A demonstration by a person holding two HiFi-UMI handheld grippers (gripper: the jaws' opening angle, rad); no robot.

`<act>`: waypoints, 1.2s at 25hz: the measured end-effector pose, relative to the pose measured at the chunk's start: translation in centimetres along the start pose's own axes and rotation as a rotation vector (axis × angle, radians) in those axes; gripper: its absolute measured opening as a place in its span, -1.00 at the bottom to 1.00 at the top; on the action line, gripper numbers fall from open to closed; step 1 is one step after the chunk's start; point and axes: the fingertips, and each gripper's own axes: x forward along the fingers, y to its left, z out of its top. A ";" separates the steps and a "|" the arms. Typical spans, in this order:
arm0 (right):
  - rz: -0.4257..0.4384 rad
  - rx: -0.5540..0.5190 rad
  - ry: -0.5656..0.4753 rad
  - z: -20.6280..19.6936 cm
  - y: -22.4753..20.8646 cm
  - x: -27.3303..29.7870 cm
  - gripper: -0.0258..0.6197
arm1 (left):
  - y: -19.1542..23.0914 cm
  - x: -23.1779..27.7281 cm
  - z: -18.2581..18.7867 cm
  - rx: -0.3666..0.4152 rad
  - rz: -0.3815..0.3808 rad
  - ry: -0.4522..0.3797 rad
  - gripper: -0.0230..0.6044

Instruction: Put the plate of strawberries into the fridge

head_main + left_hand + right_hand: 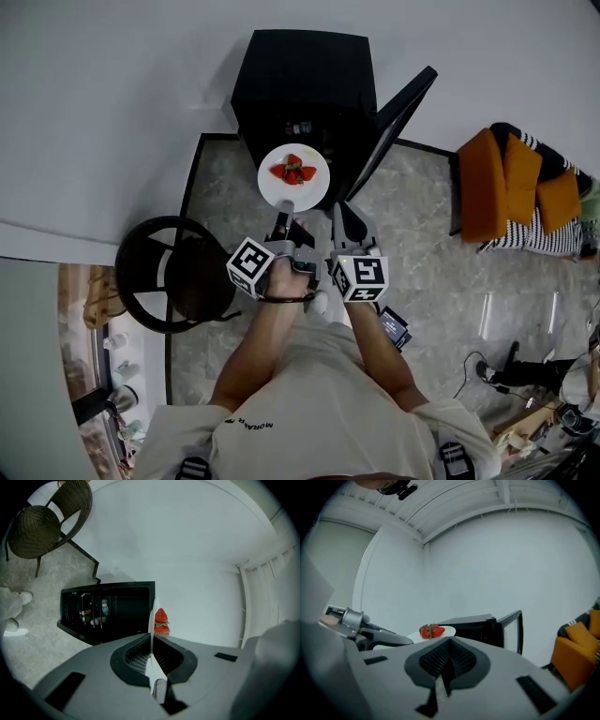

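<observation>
Ribbed left tool [151,644] on round white plate [307,195]

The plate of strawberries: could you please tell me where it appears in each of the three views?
Head view: plate upper centre, before the fridge, its near rim in the left gripper.
Left gripper view: plate edge-on at centre, clamped between the jaws.
Right gripper view: plate low, left of centre, beside the fridge.
Shared landmark: the open black fridge.
</observation>
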 end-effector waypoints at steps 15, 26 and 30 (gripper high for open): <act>-0.046 0.023 0.032 -4.1 -1.6 5.4 -0.89 | 4.1 5.9 1.3 0.002 0.028 0.057 -0.89; -0.076 0.046 0.016 -6.4 -3.8 8.8 -0.89 | 7.1 9.4 2.1 0.009 0.050 0.060 -0.89; -0.076 0.043 0.017 -7.2 -4.5 10.6 -0.89 | 8.6 11.7 2.4 0.003 0.059 0.068 -0.89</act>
